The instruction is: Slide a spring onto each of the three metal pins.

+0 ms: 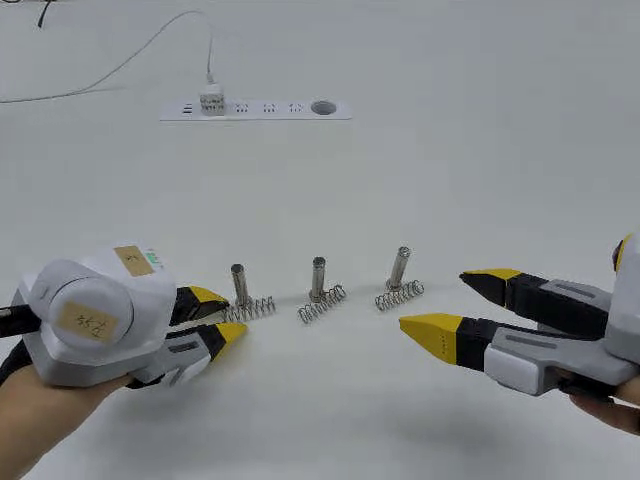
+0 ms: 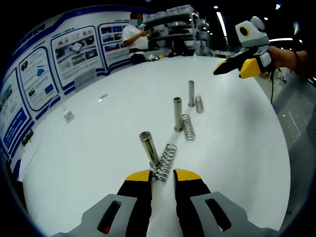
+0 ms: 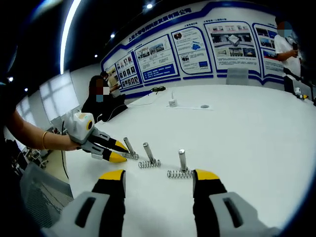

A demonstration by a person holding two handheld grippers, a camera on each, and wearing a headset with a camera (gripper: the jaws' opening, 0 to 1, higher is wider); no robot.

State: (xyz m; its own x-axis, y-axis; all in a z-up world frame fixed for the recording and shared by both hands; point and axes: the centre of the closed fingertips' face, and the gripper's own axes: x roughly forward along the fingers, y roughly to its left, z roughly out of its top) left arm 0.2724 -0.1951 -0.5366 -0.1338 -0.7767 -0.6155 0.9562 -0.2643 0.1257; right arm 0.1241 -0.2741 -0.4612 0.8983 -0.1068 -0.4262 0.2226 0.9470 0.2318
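Head view sits high behind both grippers, facing forward and down over the white table point(image 1: 480, 180). The left gripper point(image 1: 230, 312) and right gripper point(image 1: 435, 300) are low in frame, the row of three pins point(image 1: 318, 275) between their tips, the power strip point(image 1: 256, 108) well beyond. Left gripper view rides low and close, looking along its jaws end-on down that row, nearest pin point(image 2: 148, 148) just ahead of the tips, right gripper past the far end. Right gripper view, equally low and close, has the row running ahead-left toward the left gripper; all three views share the row.
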